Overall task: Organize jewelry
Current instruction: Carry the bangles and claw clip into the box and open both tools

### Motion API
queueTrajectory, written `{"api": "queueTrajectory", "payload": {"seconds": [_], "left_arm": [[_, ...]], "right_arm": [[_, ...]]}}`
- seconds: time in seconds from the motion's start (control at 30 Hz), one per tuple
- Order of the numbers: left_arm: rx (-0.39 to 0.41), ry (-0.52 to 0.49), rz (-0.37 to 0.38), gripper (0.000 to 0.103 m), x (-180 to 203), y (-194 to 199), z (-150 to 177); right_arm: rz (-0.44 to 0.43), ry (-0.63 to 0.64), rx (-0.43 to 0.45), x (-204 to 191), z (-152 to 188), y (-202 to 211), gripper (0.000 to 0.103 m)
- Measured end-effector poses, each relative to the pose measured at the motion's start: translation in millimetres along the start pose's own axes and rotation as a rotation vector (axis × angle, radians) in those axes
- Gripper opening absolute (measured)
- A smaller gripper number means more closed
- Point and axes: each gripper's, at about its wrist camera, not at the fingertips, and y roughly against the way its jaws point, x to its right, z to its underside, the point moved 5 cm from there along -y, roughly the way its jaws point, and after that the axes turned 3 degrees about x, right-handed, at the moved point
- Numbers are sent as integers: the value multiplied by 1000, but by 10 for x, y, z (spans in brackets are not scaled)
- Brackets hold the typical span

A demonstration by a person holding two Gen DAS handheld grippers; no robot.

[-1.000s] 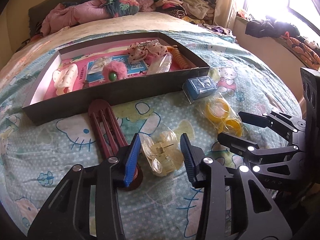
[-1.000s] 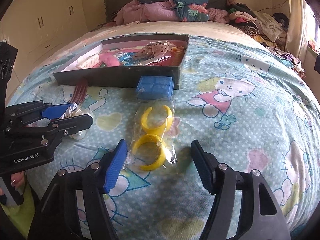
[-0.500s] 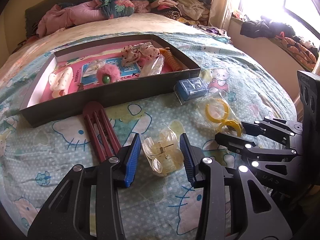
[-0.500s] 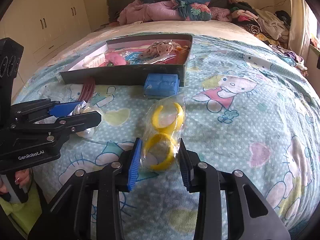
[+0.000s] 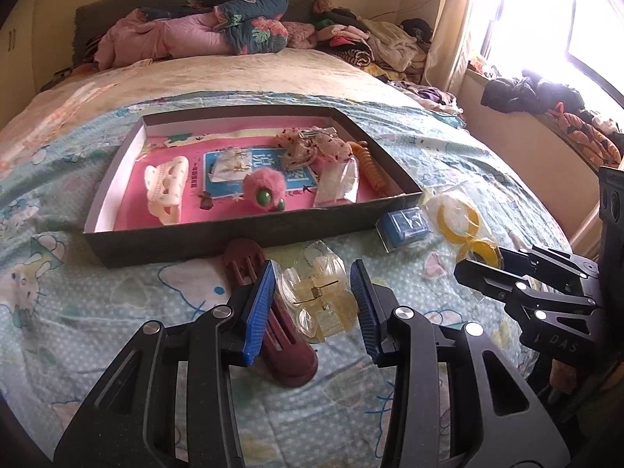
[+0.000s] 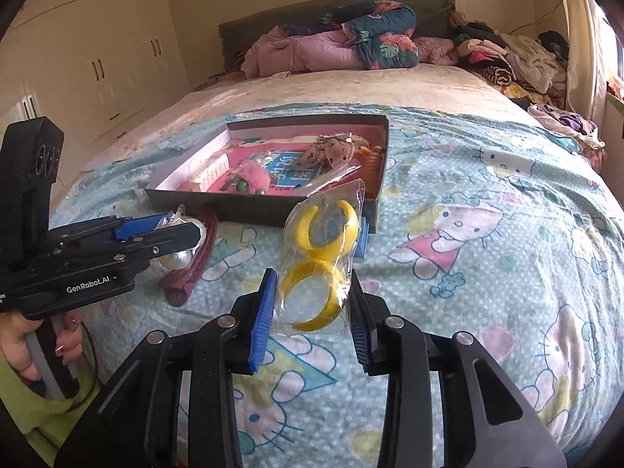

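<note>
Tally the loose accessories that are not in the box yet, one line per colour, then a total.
Yellow: 1, the clear plastic bag of yellow open bangles, gripped in the right gripper
Pale translucent yellow: 1, the plastic claw hair clip, gripped in the left gripper
Maroon: 1, the long slotted plastic hair clip on the bedspread
Blue: 1, the small rectangular case by the box
Total: 4

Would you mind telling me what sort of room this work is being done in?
Most likely a home bedroom: a bed with a cartoon-print sheet, piled bedding at its head, and built-in wardrobes along the wall.
</note>
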Motion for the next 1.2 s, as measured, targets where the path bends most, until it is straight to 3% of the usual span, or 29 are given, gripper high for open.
{"api": "queueTrajectory", "payload": {"seconds": [0.67, 1.2], "left_arm": [[42, 77, -79, 32, -613, -180, -412], [24, 62, -95, 32, -661, -530, -648]], "right_arm": [[14, 36, -11, -55, -553, -628, 34], [52, 14, -36, 180, -826, -1042, 34]]}}
